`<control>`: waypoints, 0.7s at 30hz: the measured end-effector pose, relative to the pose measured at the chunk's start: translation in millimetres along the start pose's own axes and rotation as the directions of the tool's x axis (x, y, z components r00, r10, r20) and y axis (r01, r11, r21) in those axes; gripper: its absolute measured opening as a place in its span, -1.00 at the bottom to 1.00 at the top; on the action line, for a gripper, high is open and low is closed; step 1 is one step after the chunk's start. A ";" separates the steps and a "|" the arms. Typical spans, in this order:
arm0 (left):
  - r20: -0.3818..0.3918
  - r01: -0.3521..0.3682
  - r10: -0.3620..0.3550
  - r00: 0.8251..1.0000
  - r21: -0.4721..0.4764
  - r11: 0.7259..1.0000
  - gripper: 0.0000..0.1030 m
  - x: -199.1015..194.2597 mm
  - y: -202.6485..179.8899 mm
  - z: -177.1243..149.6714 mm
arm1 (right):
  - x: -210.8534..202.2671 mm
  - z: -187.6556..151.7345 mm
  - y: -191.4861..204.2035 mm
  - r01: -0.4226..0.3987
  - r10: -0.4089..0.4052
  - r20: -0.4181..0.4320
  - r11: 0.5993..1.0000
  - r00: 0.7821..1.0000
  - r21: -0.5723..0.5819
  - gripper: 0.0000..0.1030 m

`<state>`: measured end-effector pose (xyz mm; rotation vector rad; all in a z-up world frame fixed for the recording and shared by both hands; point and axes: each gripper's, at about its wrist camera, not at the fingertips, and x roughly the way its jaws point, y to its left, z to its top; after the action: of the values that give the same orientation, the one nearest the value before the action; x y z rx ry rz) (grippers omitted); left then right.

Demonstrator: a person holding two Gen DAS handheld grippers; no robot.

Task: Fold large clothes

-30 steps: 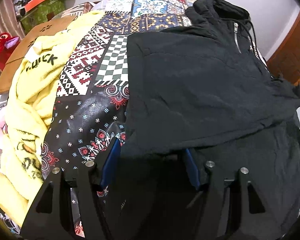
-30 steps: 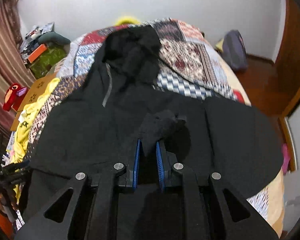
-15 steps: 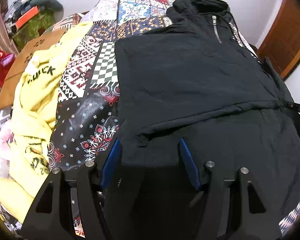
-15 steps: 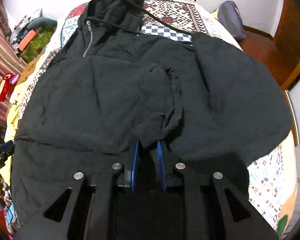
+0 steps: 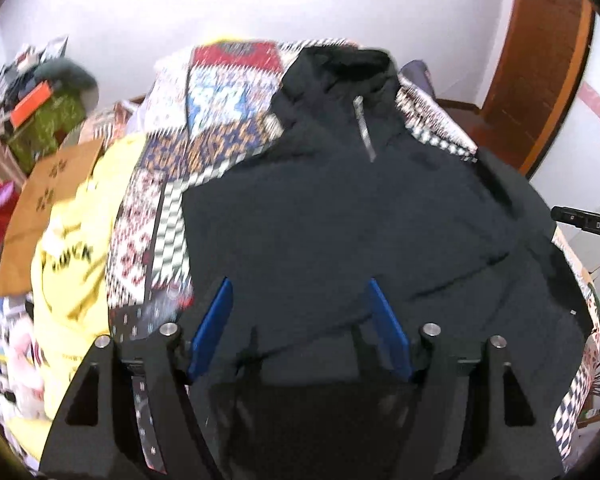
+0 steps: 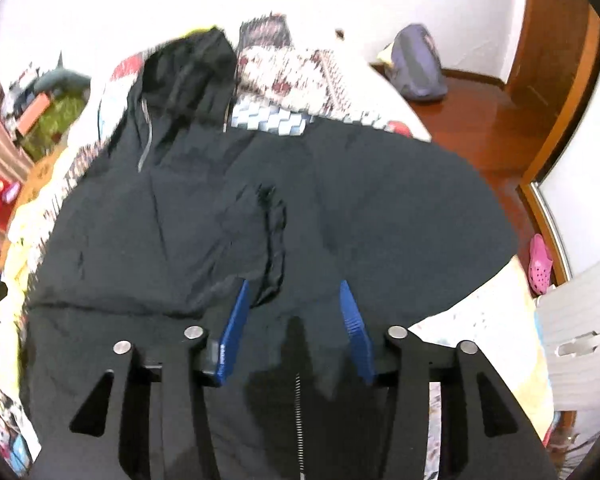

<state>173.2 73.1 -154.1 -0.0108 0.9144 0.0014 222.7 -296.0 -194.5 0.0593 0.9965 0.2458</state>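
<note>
Left tongs tilted downward, jaws wide apart, just opened further, gripping nothing. Right tongs tilted downward, jaws just opened from near-closed, blue pads apart, holding nothing.

We see a bed covered by a patchwork quilt of red, blue and checkered squares, and spread over most of it lies a black hooded jacket, its hood toward the far edge by the wall and its grey zipper running down the chest. Along the bed's left edge a yellow garment with black lettering lies bunched on the quilt, just beside the jacket's side. From the right wrist we find one black sleeve folded in across the jacket's front, while the jacket's right side reaches the bed's right edge.
</note>
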 end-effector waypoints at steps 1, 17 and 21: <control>0.010 0.003 -0.003 1.000 0.009 1.000 0.38 -0.7 -4.5 5.8 | -5.0 2.7 -2.7 0.000 0.000 0.016 1.000 1.000 0.010 -0.07; 0.057 0.076 -0.078 0.995 0.039 0.996 0.70 35.0 -64.4 66.9 | 4.9 7.4 -122.3 0.047 -0.063 0.034 0.939 0.997 0.342 0.23; 0.020 0.084 -0.085 0.996 0.050 0.995 0.70 52.2 -73.7 64.5 | 34.4 -1.1 -161.7 0.019 -0.016 -0.010 0.877 1.000 0.481 0.23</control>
<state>256.5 -0.1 -155.4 -0.0040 0.8910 -0.0997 268.4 -445.1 -249.6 0.5062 1.0449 -0.0258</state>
